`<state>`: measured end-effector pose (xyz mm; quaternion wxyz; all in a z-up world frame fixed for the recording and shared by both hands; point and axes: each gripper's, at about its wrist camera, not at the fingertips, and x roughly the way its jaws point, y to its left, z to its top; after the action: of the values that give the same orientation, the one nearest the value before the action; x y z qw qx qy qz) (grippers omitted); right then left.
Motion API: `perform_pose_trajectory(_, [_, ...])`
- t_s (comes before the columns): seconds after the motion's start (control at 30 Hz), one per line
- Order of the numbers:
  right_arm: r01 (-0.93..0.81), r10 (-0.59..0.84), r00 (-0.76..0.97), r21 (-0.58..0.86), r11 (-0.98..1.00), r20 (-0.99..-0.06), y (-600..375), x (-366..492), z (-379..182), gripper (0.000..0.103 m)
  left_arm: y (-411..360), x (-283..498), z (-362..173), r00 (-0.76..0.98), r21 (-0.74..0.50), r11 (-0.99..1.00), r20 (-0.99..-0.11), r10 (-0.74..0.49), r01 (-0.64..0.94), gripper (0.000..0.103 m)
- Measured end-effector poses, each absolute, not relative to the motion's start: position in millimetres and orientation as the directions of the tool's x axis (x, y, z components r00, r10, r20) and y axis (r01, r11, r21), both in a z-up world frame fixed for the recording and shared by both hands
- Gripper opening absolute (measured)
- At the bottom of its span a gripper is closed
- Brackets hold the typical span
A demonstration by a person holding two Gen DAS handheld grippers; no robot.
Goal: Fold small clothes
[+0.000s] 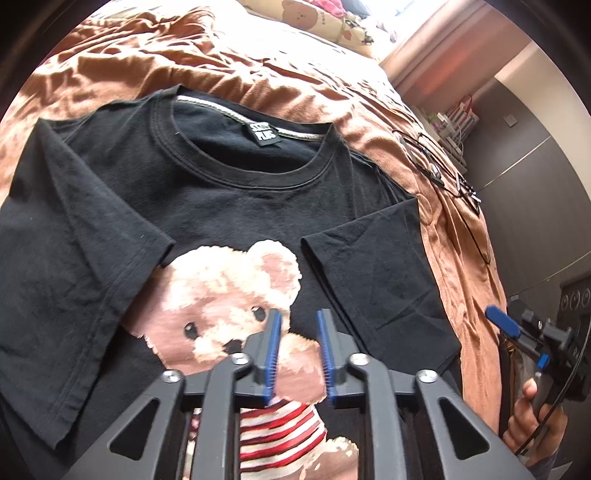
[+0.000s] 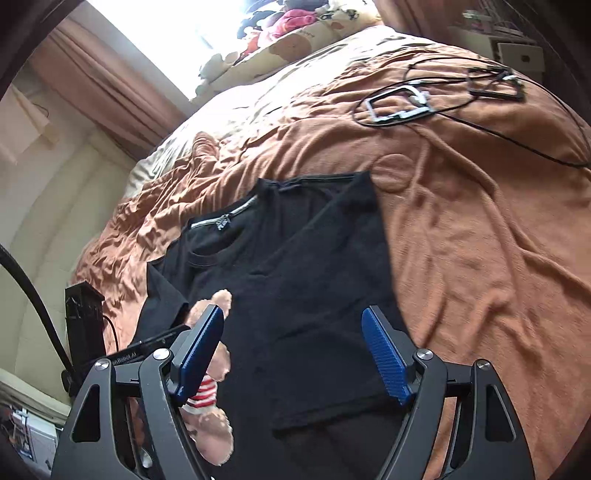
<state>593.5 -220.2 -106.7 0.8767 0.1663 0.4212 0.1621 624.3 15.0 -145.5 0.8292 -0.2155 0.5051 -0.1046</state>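
A black T-shirt (image 1: 221, 192) with a teddy-bear print (image 1: 229, 288) lies front up on a brown bedspread (image 1: 110, 74). Both sleeves are folded inward over the chest, the left sleeve (image 1: 74, 277) and the right sleeve (image 1: 369, 266). My left gripper (image 1: 298, 314) hovers over the bear's face, its blue pads a narrow gap apart with nothing pinched between them. My right gripper (image 2: 293, 310) stands wide open above the folded right side of the T-shirt (image 2: 314, 258), holding nothing. In the left wrist view one blue finger (image 1: 502, 325) of it shows at the bed's right edge, with a hand (image 1: 532, 417) on its grip.
Black cables and metal frames (image 2: 399, 103) lie on the bedspread (image 2: 480, 221) beyond the shirt's right side. Pillows and soft toys (image 2: 295, 22) sit at the head of the bed. A black box (image 2: 83, 314) stands at the bed's left edge.
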Motion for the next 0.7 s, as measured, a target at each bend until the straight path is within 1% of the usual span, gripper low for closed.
perform_pose_trajectory(0.07, [-0.119,0.407,0.605,0.427,0.896,-0.685,-234,583,-108,0.073,9,630,-146,0.465,-0.454,0.891,-0.796,-0.387,-0.035,0.034])
perform_pose_trajectory(0.1, [-0.109,0.400,0.610,0.427,0.897,-0.684,-241,577,-109,0.070,7,633,-147,0.463,-0.452,0.891,-0.797,-0.387,-0.032,0.035])
perform_pose_trajectory(0.2, [-0.076,0.379,0.620,0.428,0.900,-0.687,-259,559,-115,0.065,2,642,-149,0.457,-0.440,0.897,-0.805,-0.378,-0.032,0.036])
perform_pose_trajectory(0.33, [-0.039,0.350,0.612,0.415,0.909,-0.709,-274,550,-126,0.053,-4,655,-153,0.454,-0.408,0.912,-0.820,-0.348,-0.040,0.036])
perform_pose_trajectory(0.47, [-0.014,0.355,0.612,0.439,0.898,-0.707,-283,547,-136,0.053,-12,667,-161,0.438,-0.384,0.923,-0.836,-0.330,-0.037,0.036])
perform_pose_trajectory(0.7, [-0.006,0.347,0.598,0.429,0.904,-0.723,-282,549,-150,0.053,-21,684,-170,0.437,-0.337,0.941,-0.850,-0.294,-0.023,0.036])
